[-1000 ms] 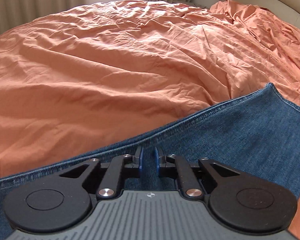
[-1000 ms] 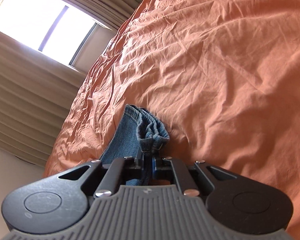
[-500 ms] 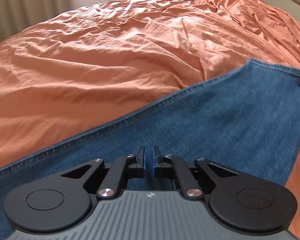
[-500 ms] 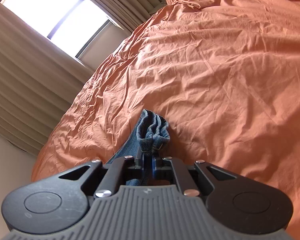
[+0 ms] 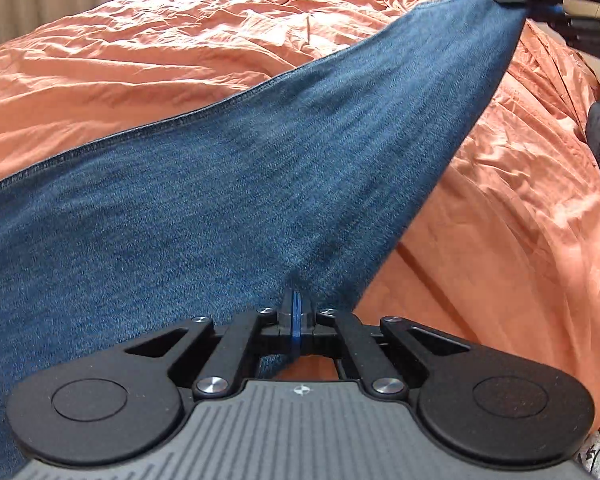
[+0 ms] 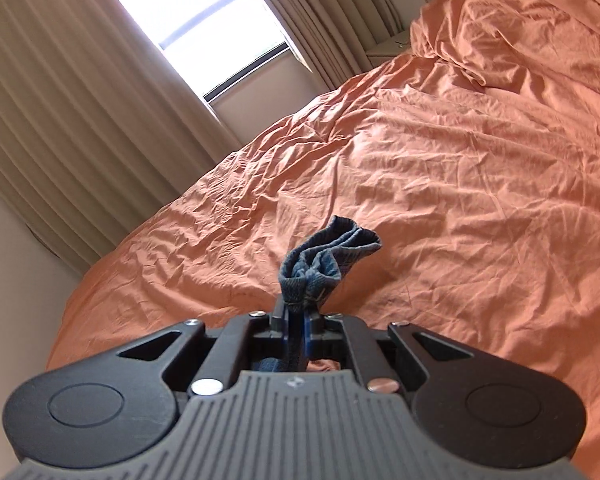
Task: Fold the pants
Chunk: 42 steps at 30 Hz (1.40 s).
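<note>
Pants (image 5: 220, 184) taut between raised right gripper (image 6: 298, 312), lower left gripper (image 5: 296, 312).

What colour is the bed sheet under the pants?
Orange sheet, plain and wrinkled; clearest in the right wrist view.

The pants (image 5: 228, 184) are blue denim, with a stitched seam running along the upper edge. They are lifted off the orange-sheeted bed (image 5: 120, 64) and stretched taut into a broad slanting sheet, rising from the bed's near edge toward its far right corner. A far corner is pinched at the top right. The near edge narrows to a point, also pinched. In the right wrist view a bunched, crumpled hem end (image 6: 324, 264) stands up, folded into several layers, above the middle of the bed.
</note>
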Each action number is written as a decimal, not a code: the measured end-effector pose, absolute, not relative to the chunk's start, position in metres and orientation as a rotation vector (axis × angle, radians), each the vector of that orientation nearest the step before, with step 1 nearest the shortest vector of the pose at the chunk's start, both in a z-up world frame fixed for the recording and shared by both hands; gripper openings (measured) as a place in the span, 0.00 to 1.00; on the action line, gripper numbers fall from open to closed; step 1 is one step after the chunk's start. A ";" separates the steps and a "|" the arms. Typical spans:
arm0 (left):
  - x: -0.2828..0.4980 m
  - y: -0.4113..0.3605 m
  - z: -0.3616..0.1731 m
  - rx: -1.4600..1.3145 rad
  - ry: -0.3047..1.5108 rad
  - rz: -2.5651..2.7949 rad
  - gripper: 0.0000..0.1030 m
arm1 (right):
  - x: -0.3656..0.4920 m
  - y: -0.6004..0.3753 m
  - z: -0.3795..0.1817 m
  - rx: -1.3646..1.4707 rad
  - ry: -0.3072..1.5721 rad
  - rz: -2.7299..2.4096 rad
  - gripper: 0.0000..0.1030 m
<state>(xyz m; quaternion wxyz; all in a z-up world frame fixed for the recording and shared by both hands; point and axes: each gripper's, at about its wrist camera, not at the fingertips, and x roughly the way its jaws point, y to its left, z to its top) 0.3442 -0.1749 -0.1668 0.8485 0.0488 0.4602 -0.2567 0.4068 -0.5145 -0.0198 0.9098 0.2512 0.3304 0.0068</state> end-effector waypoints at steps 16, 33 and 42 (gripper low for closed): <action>0.285 -0.015 -0.099 -0.056 0.769 -0.328 0.01 | 0.411 -0.293 0.012 0.335 0.663 0.293 0.02; 0.272 0.106 -0.121 -0.408 0.812 -0.173 0.31 | 0.364 -0.140 -0.175 0.166 0.983 0.422 0.08; 0.342 0.089 -0.136 -0.588 0.813 -0.296 0.54 | 0.353 -0.209 -0.132 0.182 0.867 0.426 0.40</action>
